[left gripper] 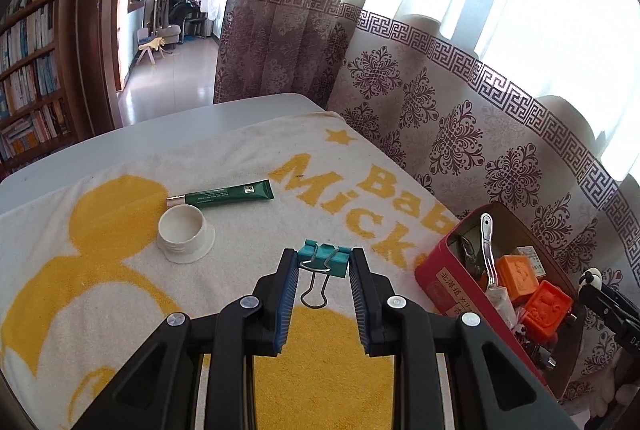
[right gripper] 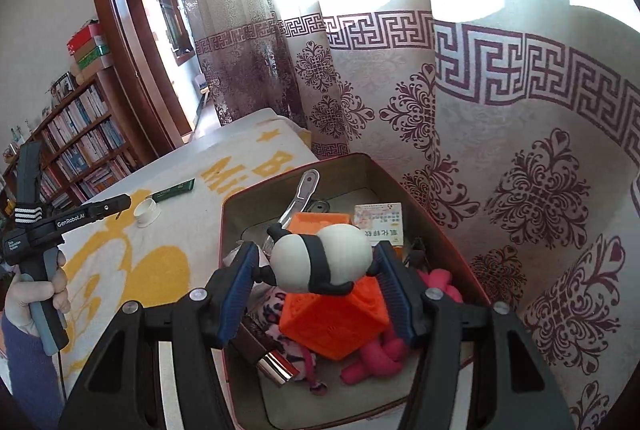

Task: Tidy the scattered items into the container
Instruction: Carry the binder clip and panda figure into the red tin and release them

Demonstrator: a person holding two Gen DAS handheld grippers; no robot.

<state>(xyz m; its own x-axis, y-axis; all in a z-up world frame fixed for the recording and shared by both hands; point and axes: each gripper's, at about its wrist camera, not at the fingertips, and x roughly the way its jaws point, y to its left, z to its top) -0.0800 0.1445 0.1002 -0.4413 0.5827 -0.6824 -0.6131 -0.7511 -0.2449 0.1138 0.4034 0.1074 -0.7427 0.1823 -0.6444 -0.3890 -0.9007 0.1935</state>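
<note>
The left gripper (left gripper: 324, 262) is clamped on a teal binder clip (left gripper: 325, 259), its wire handles hanging down between the pads above the towel (left gripper: 240, 158). The right gripper (right gripper: 316, 258) is closed on a black-and-white panda figure (right gripper: 320, 258), held over the open red tin (right gripper: 228, 230). Already in the tin lie orange blocks (right gripper: 332, 318), a pink knotted toy (right gripper: 376, 358), a metal tool with a long handle (right gripper: 300, 194), a small printed box (right gripper: 378, 222) and a dark tube with a shiny cap (right gripper: 268, 354); a spotted pink thing sits under the blocks, though what it is cannot be made out. Still out on the towel are a green tube (left gripper: 224, 195) and, just beside its cap end, a white lid (left gripper: 185, 233) lying open side up, well apart from the tin. The towel is white with yellow cartoon shapes and lettering, spread over a grey table (left gripper: 240, 110). A patterned curtain (left gripper: 460, 134) hangs close behind the tin, bright window light above it. To the left stand a bookshelf (left gripper: 28, 70) and a wooden doorway (left gripper: 100, 30) onto another room.
</note>
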